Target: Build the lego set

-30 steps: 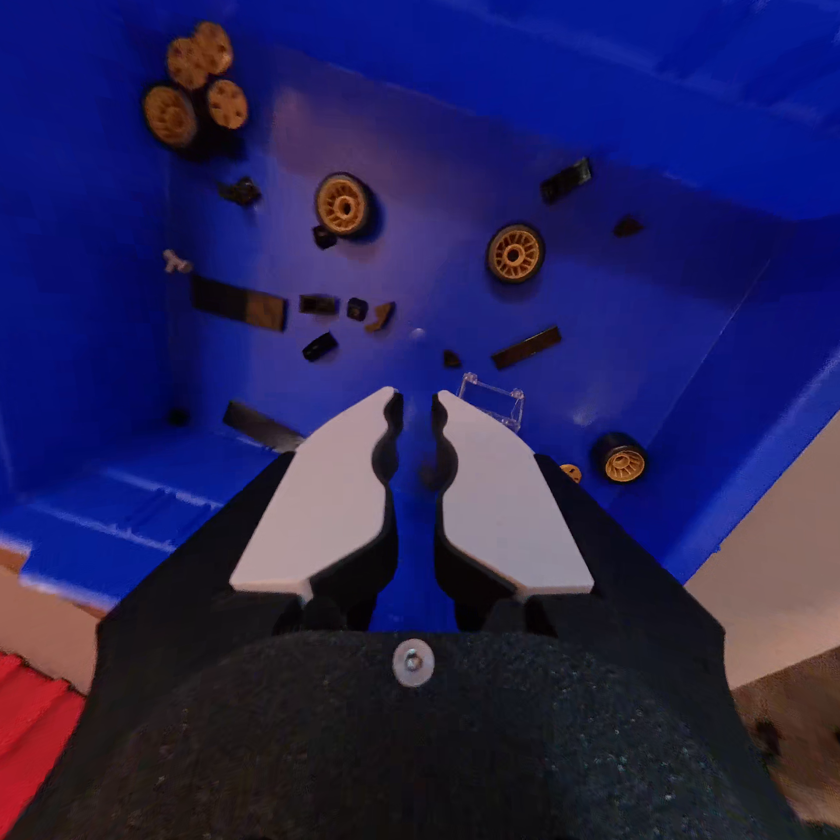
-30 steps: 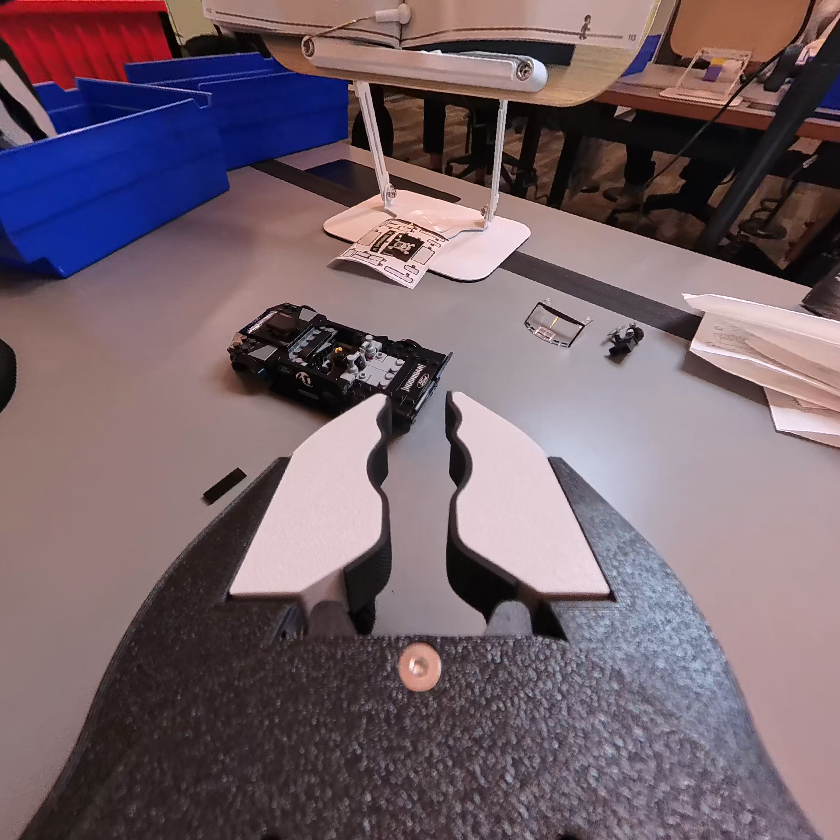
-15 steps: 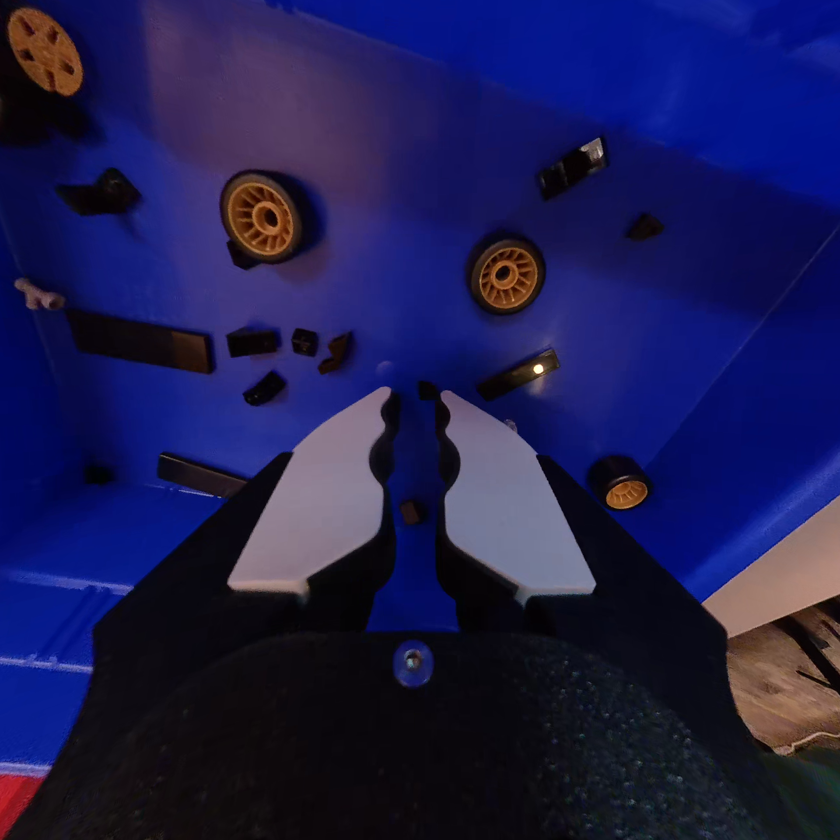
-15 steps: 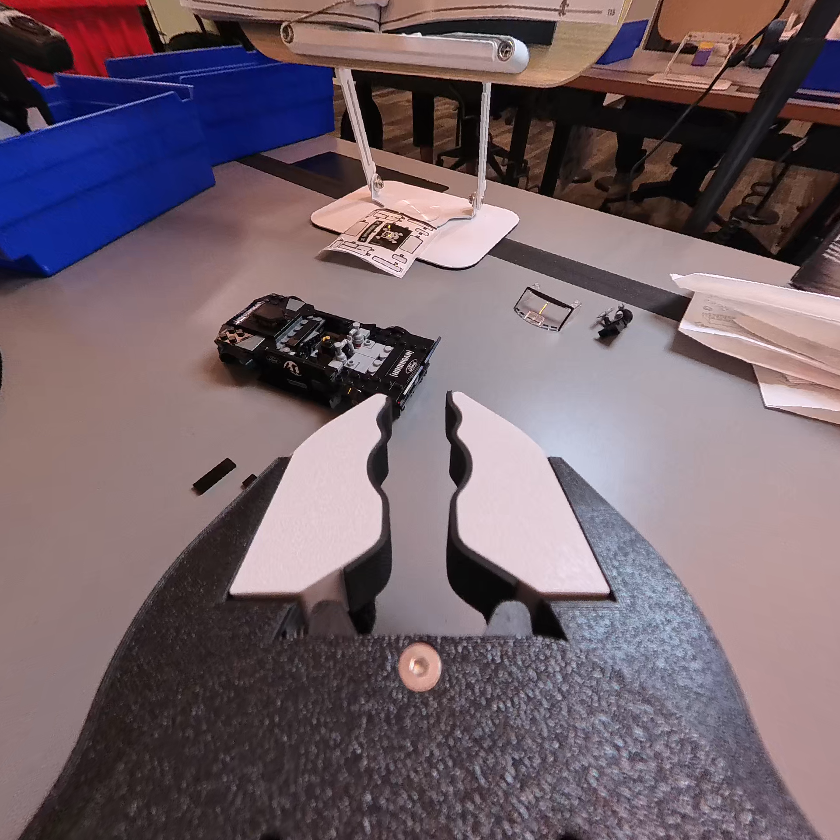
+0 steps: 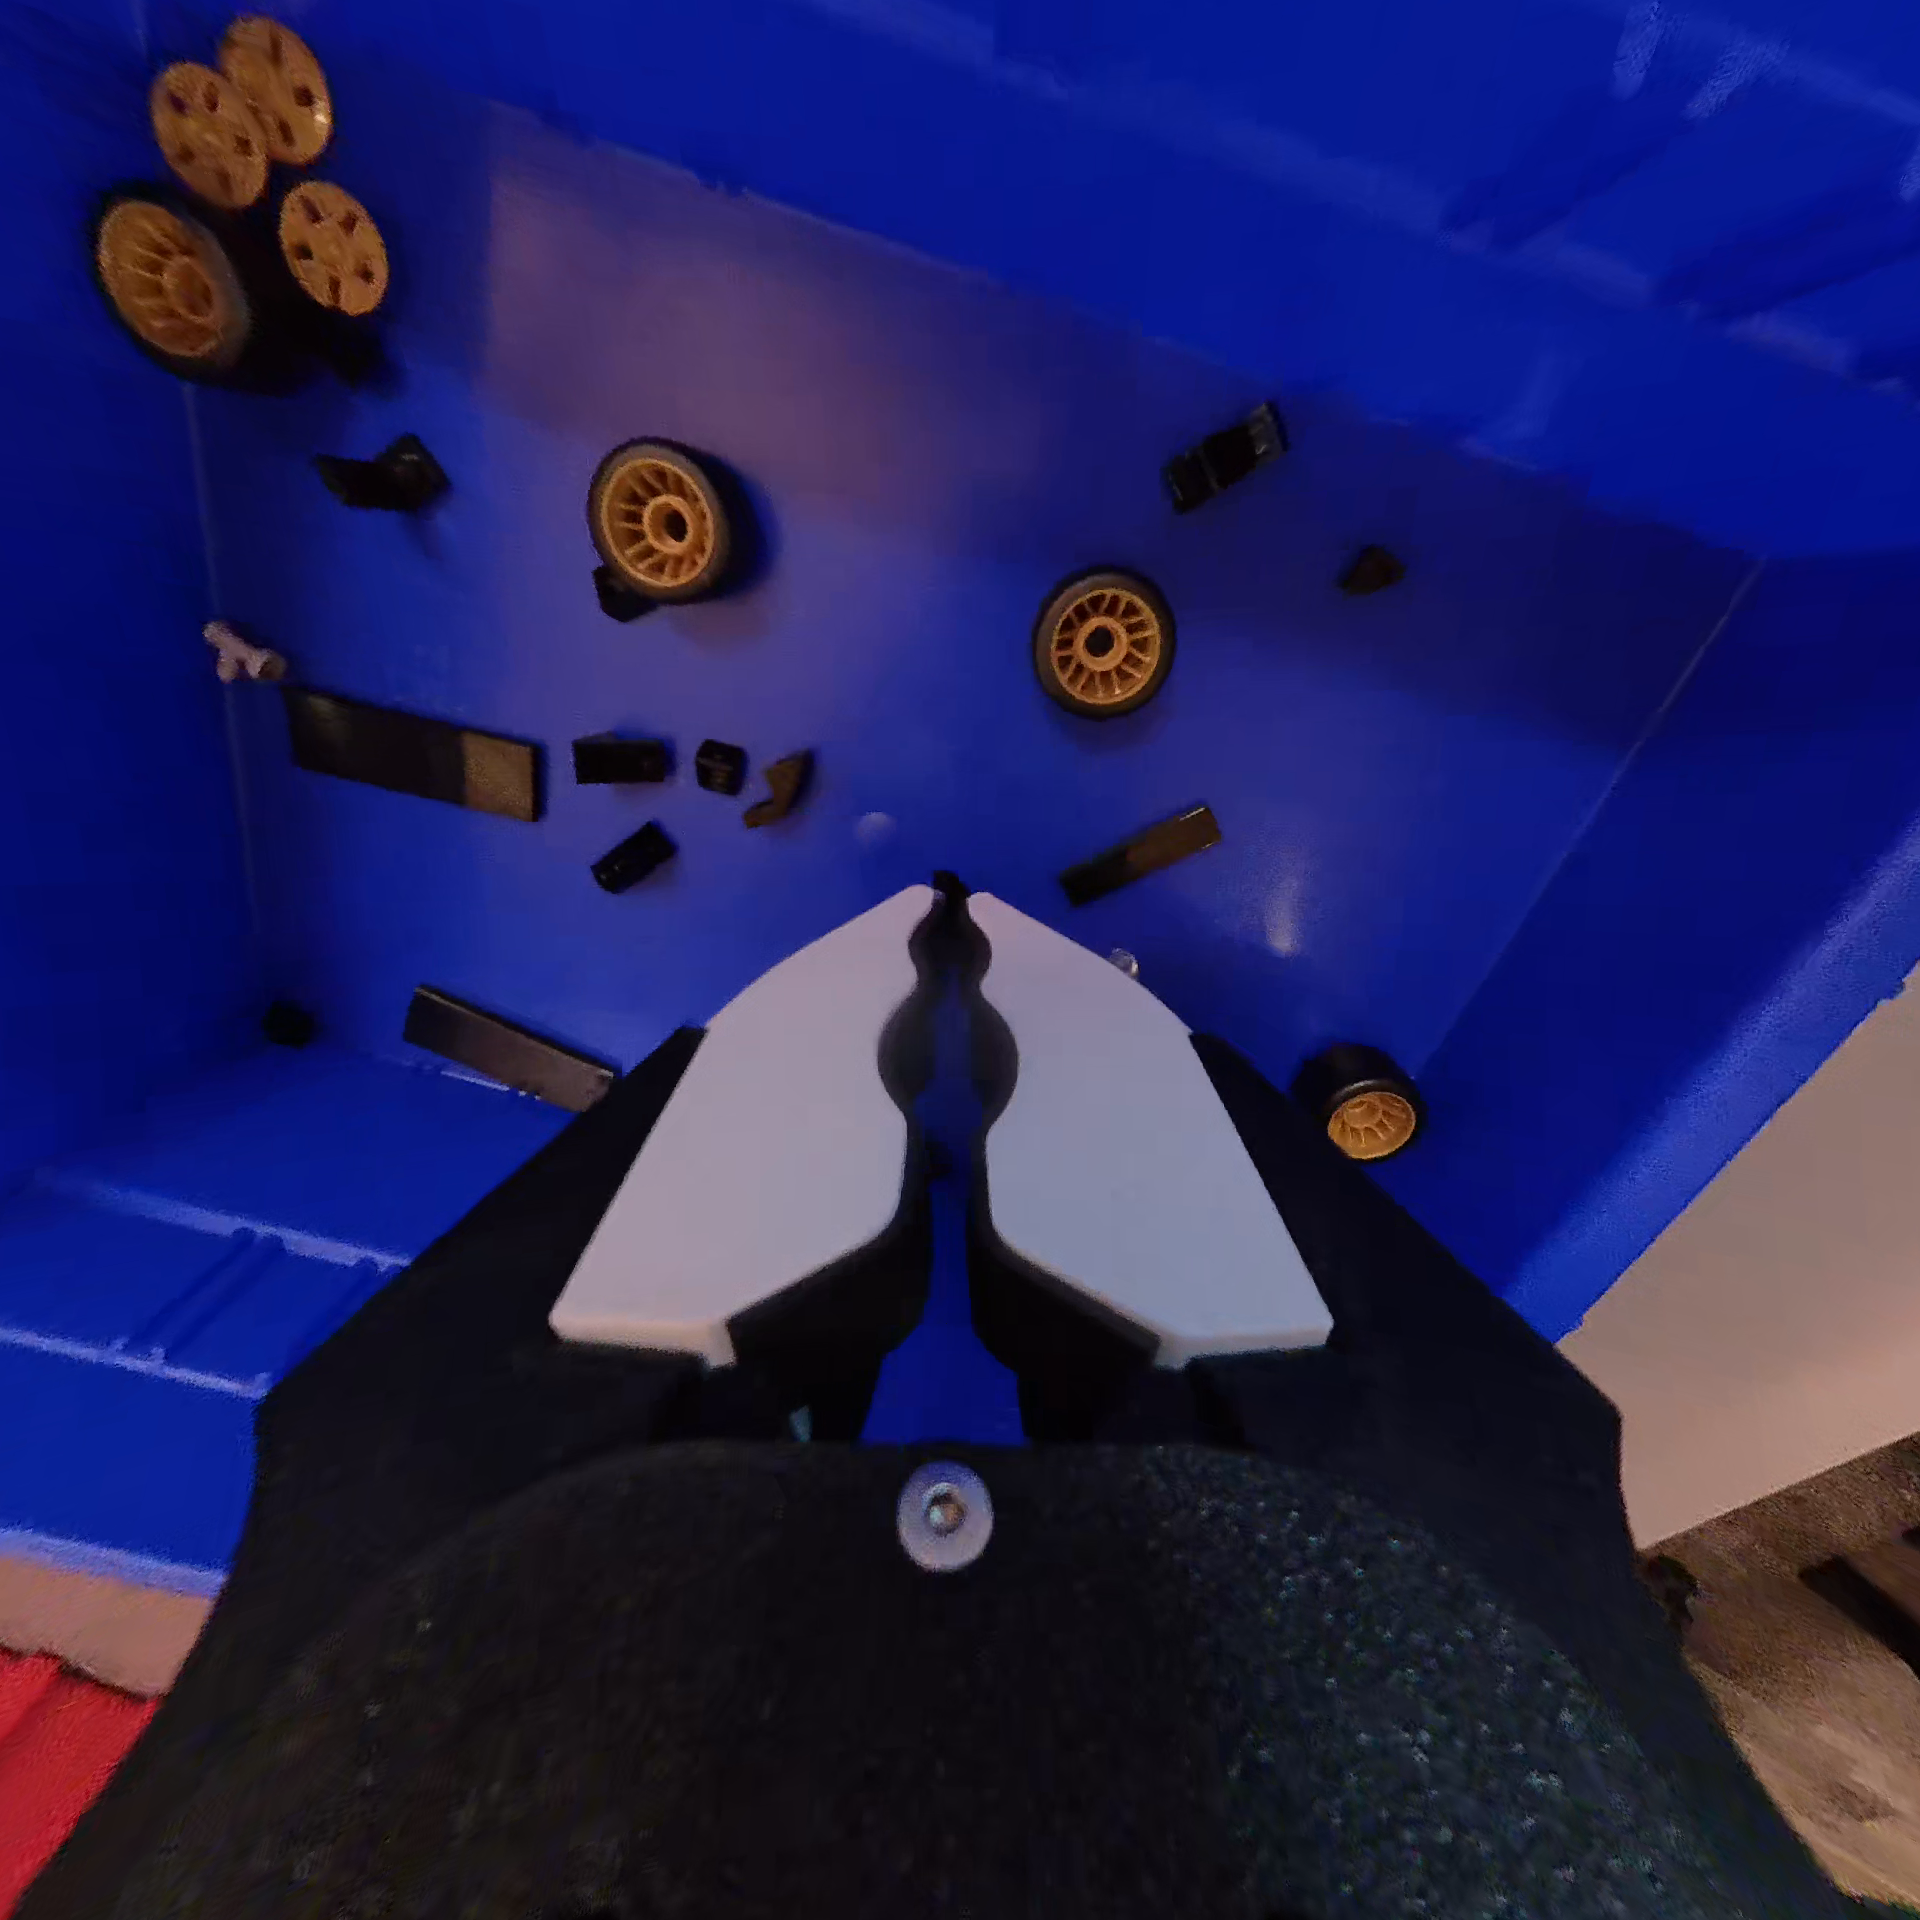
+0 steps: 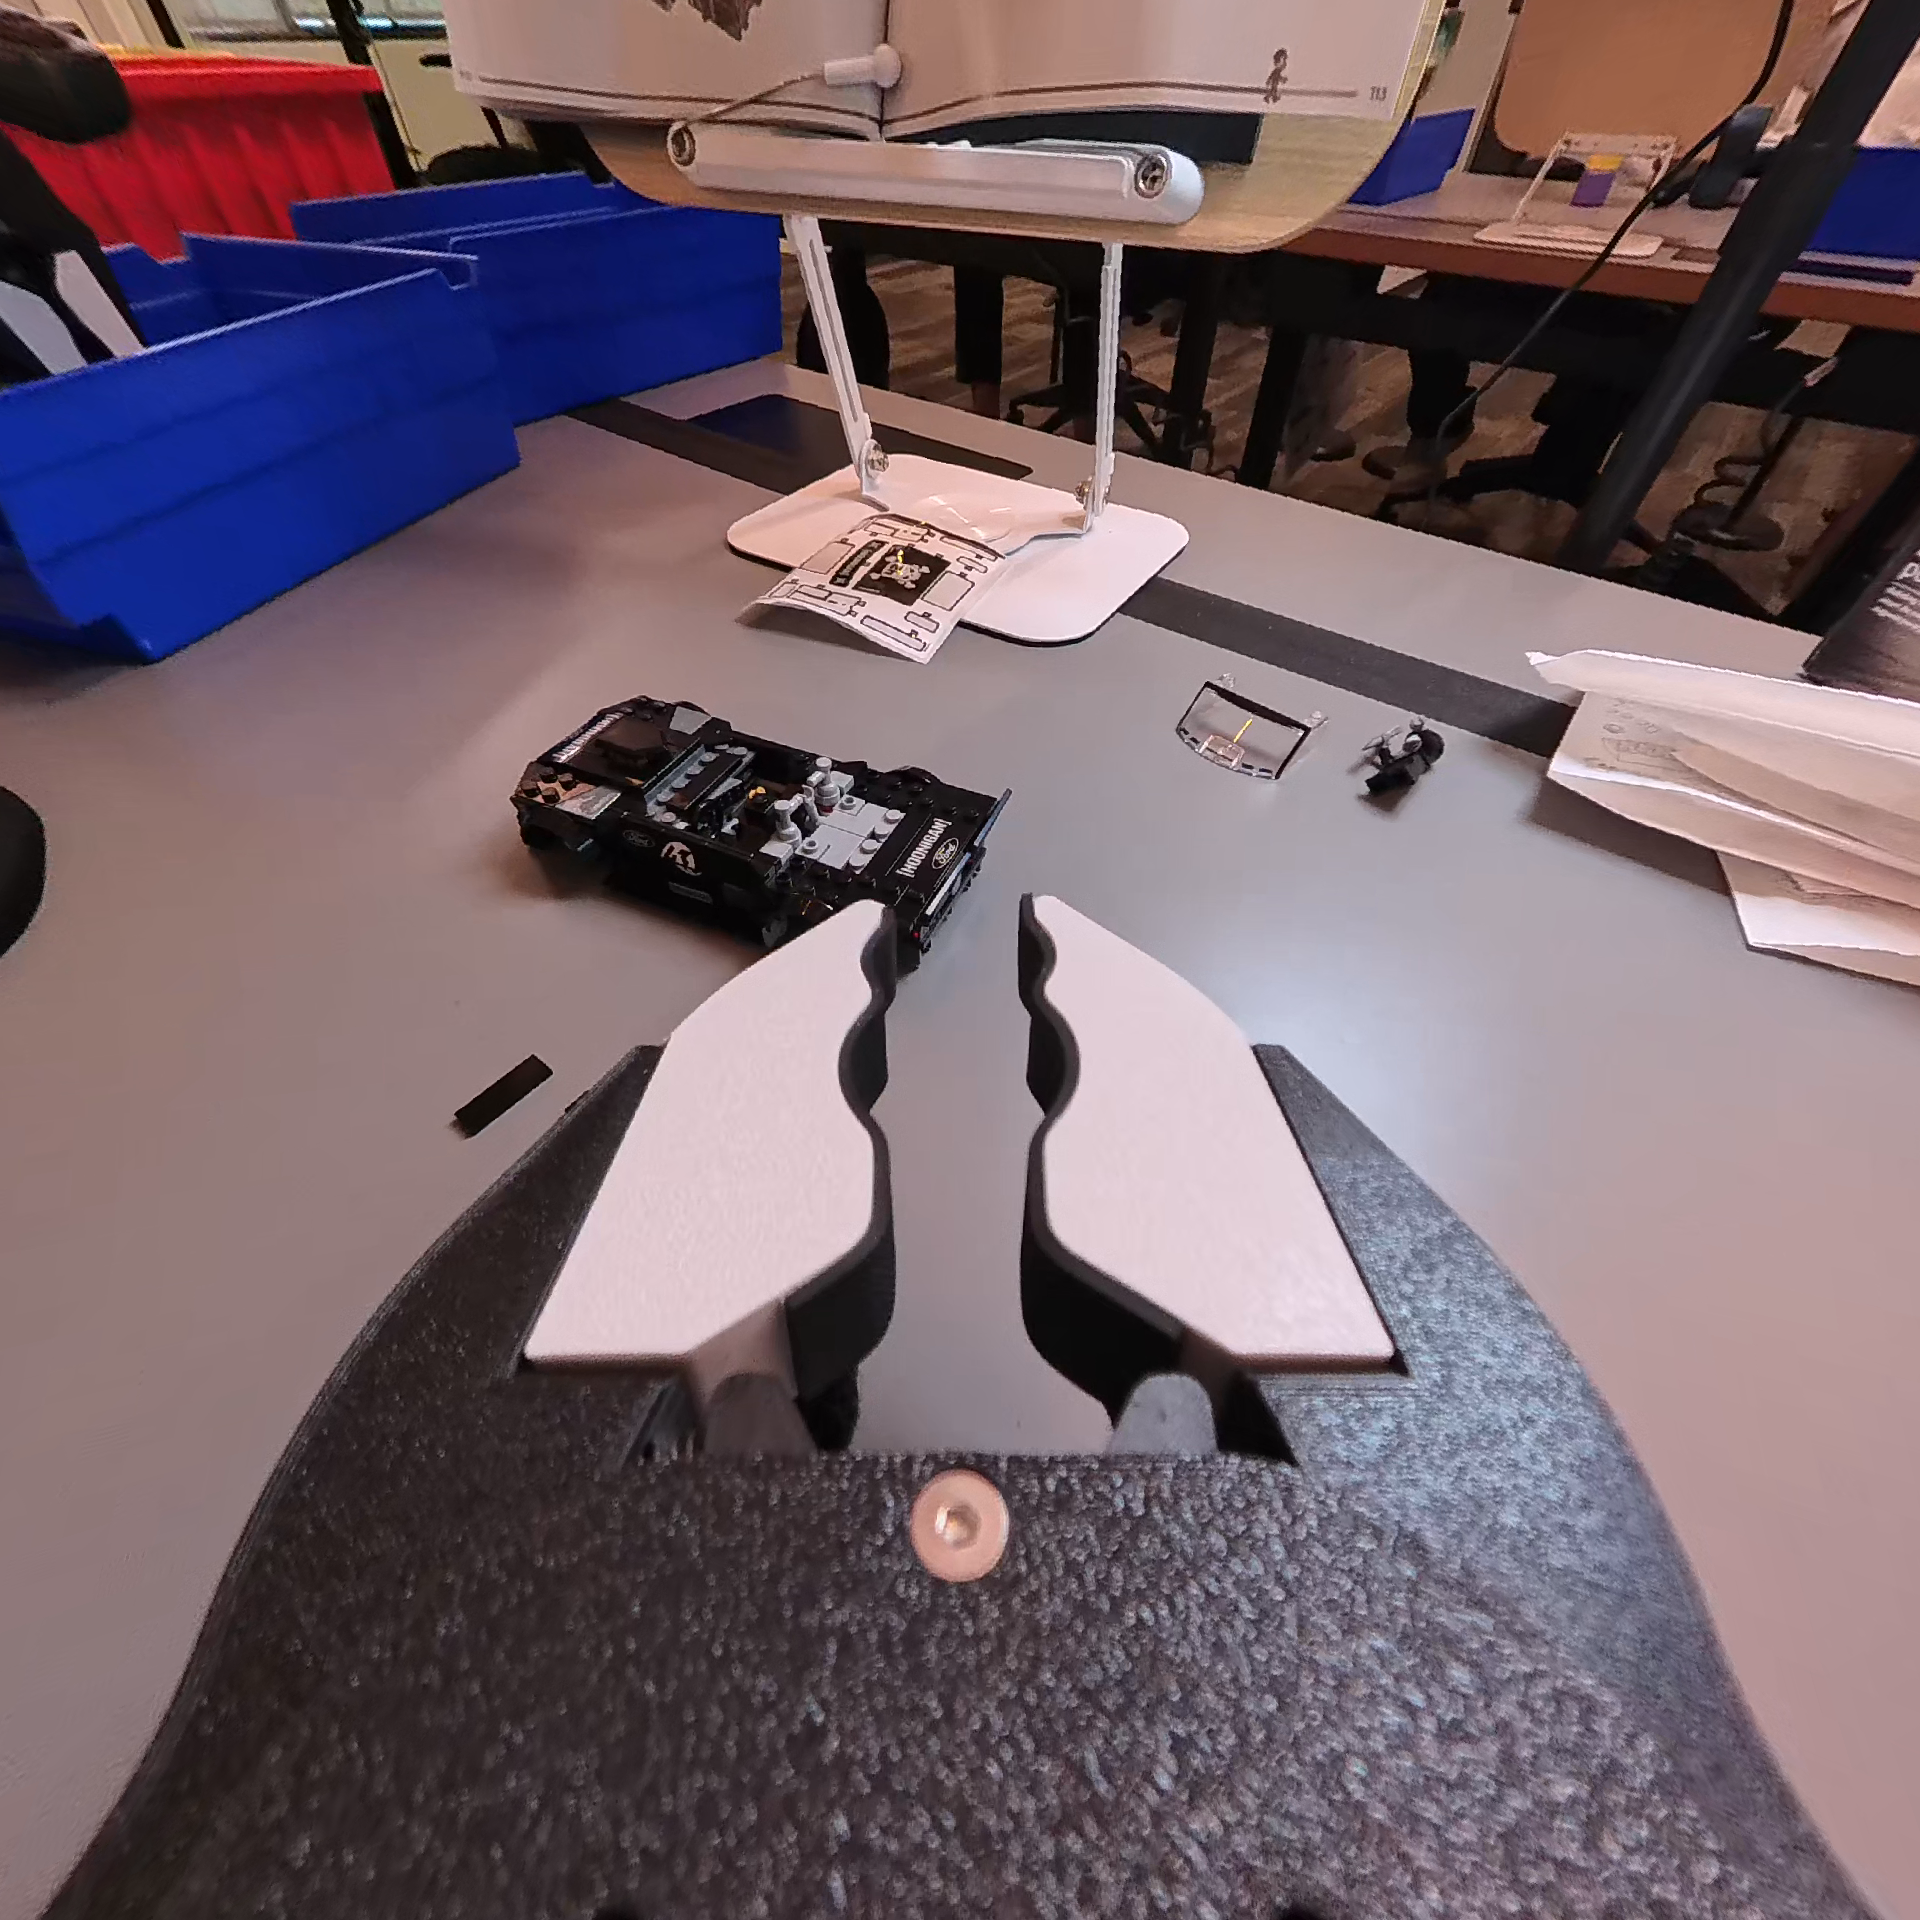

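Deep in the blue bin [image 5: 1351,260], your left gripper [image 5: 948,902] pinches a tiny black piece [image 5: 945,886] at its jaw tips: light, rigid, easily dropped. Your right gripper [image 6: 954,920] hovers half-open beside the black car [image 6: 748,821] on the bench [image 6: 1455,1039].

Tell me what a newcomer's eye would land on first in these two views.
In the left wrist view, gold-spoked wheels stand out against the floor of the blue bin, scattered among small black pieces, while the left claw is closed on a tiny black piece. In the right wrist view, the half-built black car sits on the grey table just beyond the open right claw, with a clear windscreen piece to its right.
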The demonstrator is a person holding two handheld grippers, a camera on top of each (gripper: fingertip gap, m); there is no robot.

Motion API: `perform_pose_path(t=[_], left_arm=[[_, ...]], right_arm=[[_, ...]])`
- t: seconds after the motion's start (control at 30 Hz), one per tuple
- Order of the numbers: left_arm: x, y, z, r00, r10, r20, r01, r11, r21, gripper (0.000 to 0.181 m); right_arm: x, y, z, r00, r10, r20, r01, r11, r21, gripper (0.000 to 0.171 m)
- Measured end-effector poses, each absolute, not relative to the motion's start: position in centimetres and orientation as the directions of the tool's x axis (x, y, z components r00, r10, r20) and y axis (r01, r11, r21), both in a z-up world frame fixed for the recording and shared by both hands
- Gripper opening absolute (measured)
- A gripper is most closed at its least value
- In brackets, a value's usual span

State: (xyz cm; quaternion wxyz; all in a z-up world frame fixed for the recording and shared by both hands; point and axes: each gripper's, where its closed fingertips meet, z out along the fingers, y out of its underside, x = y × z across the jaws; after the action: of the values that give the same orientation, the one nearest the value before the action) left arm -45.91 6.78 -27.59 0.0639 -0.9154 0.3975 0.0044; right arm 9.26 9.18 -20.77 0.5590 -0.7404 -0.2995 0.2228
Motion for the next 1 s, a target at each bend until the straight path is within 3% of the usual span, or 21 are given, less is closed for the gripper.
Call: perform_pose_path(t=[0.33, 0.63, 0.83, 1.0], left_arm=[[-45.4, 7.3, -27.0, 0.689, -0.723, -0.050, -0.722, -0.679, -0.133, 0.001], [-44.4, 7.0, -24.4, 0.684, -0.725, -0.083, -0.721, -0.655, -0.226, 0.001], [-39.7, 6.2, -19.1, 0.617, -0.769, -0.169, -0.761, -0.528, -0.376, 0.000], [-29.7, 4.0, -14.7, 0.464, -0.856, -0.226, -0.794, -0.290, -0.534, 0.001]], right_arm=[[9.9, 8.8, -20.5, 0.728, 0.686, -0.005, 0.167, -0.185, -0.968, 0.022], [9.9, 8.7, -20.5, 0.723, 0.690, -0.001, 0.172, -0.181, -0.968, 0.022], [9.9, 8.6, -20.4, 0.722, 0.692, -0.002, 0.164, -0.175, -0.971, 0.022], [9.0, 8.0, -20.0, 0.692, 0.722, 0.013, 0.175, -0.150, -0.973, 0.022]])
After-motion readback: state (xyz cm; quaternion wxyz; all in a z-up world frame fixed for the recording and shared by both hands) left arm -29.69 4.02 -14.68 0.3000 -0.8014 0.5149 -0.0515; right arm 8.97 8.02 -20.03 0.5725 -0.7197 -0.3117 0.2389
